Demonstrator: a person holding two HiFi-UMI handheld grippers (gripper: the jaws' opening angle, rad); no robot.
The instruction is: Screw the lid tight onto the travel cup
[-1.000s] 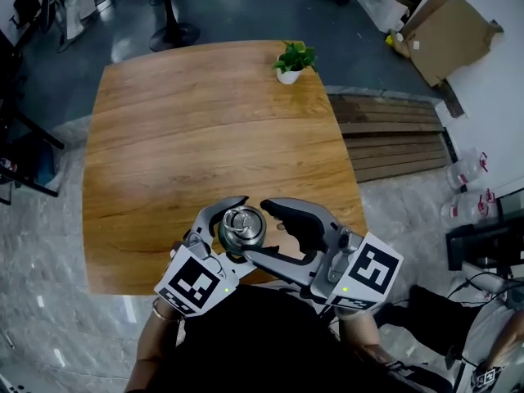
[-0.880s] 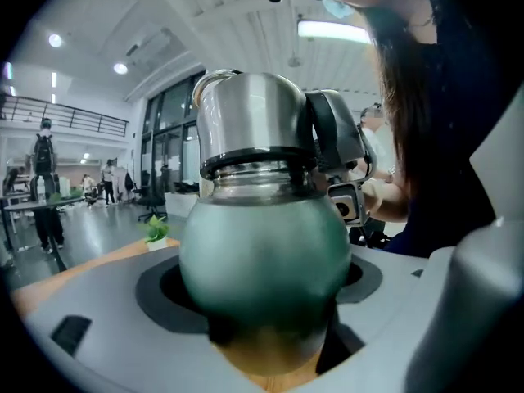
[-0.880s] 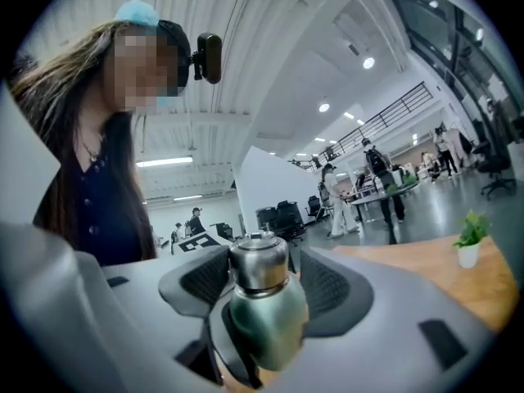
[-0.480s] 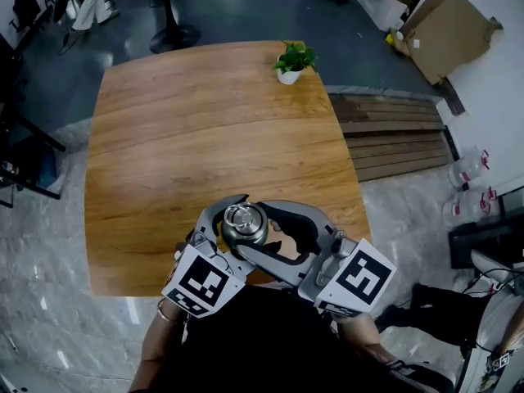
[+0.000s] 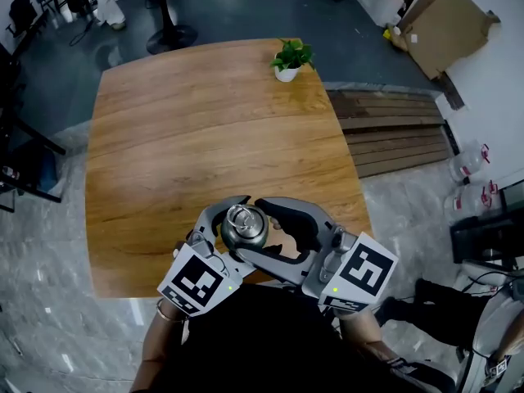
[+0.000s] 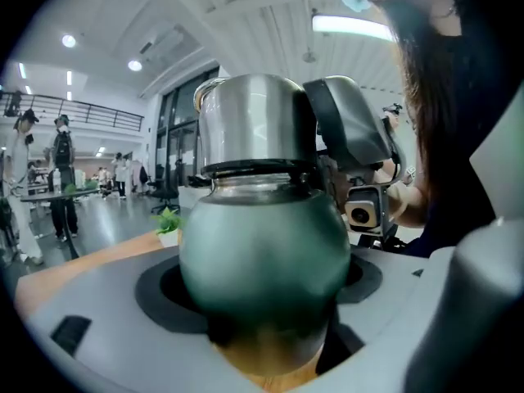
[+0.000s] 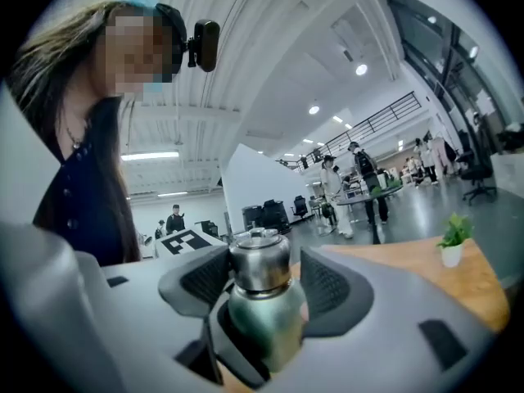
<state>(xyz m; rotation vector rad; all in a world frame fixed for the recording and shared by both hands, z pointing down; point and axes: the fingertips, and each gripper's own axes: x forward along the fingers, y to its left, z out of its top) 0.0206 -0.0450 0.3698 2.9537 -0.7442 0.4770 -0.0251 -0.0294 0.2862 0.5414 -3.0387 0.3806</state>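
Travel cup [image 6: 264,256] found upright, its rounded green body clamped between the jaws of the left gripper [image 6: 262,309]. We note the steel lid [image 7: 259,260] seated on the cup's neck, with the right gripper [image 7: 260,278] closed round it, a ribbed pad on each side. Only the head view shows the two grippers crossing, over the near edge of the table [image 5: 205,121]. The left gripper view alone shows the cup's full body.

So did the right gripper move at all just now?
Yes, a little. The right gripper has turned slightly rightward: in its view the potted plant sits farther left than before. Its jaws are around the lid.
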